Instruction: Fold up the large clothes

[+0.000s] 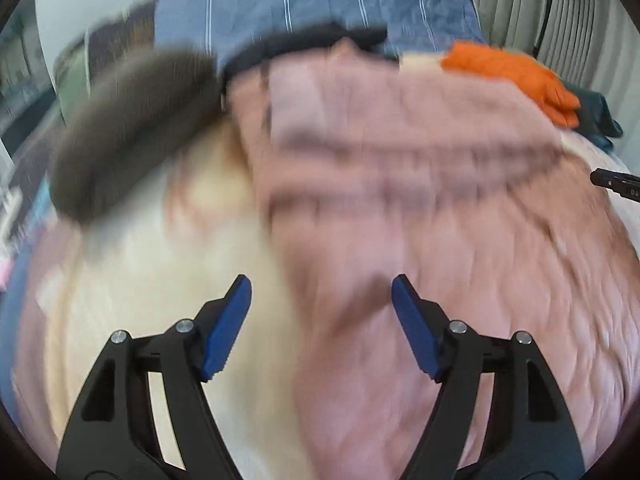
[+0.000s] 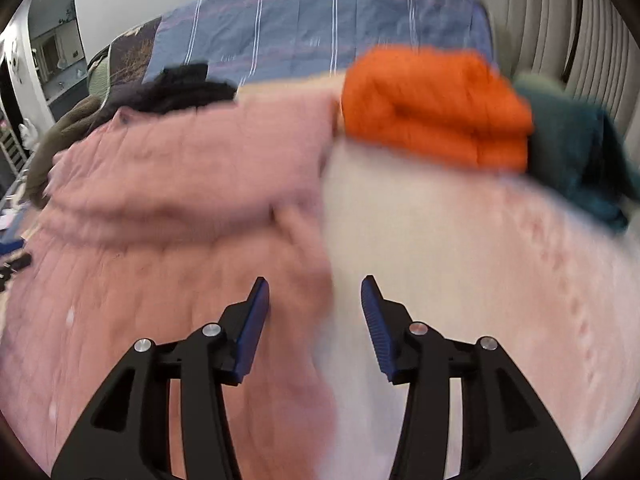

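Observation:
A large pink quilted jacket lies spread on the bed, and both views are blurred. My left gripper hangs over the jacket's left edge with its blue pads wide apart and nothing pinched between them. In the right wrist view the same jacket fills the left half. My right gripper stands open above the jacket's right edge, where pink fabric meets the pale bedcover. The tip of the right gripper shows at the far right of the left wrist view.
A folded orange garment and a teal one sit at the back right of the bed. A dark garment and an olive-brown one lie at the back left. A blue striped pillow lies behind; curtains hang at right.

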`<state>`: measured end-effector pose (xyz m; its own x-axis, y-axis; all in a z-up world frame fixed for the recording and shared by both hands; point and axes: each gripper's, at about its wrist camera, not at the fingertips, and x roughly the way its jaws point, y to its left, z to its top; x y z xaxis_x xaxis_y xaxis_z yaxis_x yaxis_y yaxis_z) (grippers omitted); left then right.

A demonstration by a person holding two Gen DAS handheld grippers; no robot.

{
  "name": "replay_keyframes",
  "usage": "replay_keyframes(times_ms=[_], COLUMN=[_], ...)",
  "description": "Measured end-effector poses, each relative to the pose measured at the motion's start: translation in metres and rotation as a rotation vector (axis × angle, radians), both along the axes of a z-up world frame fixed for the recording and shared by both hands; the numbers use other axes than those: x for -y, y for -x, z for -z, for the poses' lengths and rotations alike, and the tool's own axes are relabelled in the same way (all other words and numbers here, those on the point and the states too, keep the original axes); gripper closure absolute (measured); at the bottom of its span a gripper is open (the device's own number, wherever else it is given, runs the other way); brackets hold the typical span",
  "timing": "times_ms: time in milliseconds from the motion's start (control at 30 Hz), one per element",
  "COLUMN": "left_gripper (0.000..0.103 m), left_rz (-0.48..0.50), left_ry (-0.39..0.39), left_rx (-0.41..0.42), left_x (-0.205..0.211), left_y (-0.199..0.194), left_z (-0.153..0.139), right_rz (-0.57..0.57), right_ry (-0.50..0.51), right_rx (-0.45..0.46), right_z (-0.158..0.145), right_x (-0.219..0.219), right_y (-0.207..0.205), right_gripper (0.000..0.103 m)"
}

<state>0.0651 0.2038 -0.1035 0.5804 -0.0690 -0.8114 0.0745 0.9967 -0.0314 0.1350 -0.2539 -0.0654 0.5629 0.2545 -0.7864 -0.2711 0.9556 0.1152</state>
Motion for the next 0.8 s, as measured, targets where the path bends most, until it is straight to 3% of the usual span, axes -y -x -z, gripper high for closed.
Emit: replay_keyframes(times_ms=[200, 333, 600, 667, 733, 800], left_gripper=[0.029, 0.029, 0.032, 0.042, 0.069, 0.081], left_rz=[0.042, 0.067, 0.153, 0.169, 0.156, 0.145], left_ry=[0.216, 0.210, 0.292, 0.342, 0.366, 0.407], left_rx=[-0.031, -0.033, -0.039, -0.030, -0.006, 0.027], left_x=[-0.017, -0.008, 0.007, 0.008, 0.008, 0.004], left_y=[0.044, 0.062, 0.117, 0.128, 0.140, 0.149], left_z=[0.014, 0.018, 0.017, 0.015, 0.011, 0.004], right_rz=[-0.055, -0.060, -0.093, -0.094, -0.114, -0.150], right_ry=[-0.169, -0.255, -0.358, -0.391, -0.444, -0.469], right_rx=[-0.079, -0.115, -0.123, -0.123, -0.132, -0.126], right_z=[0.018, 0.023, 0.022, 0.023, 0.023, 0.023], right_x=[0.028, 0.038, 0.053, 0.057, 0.058, 0.062], right_y=[0.035, 0.059, 0.127, 0.140, 0.156, 0.169], right_gripper=[0.054, 0.054, 0.054, 0.054, 0.054, 0.054])
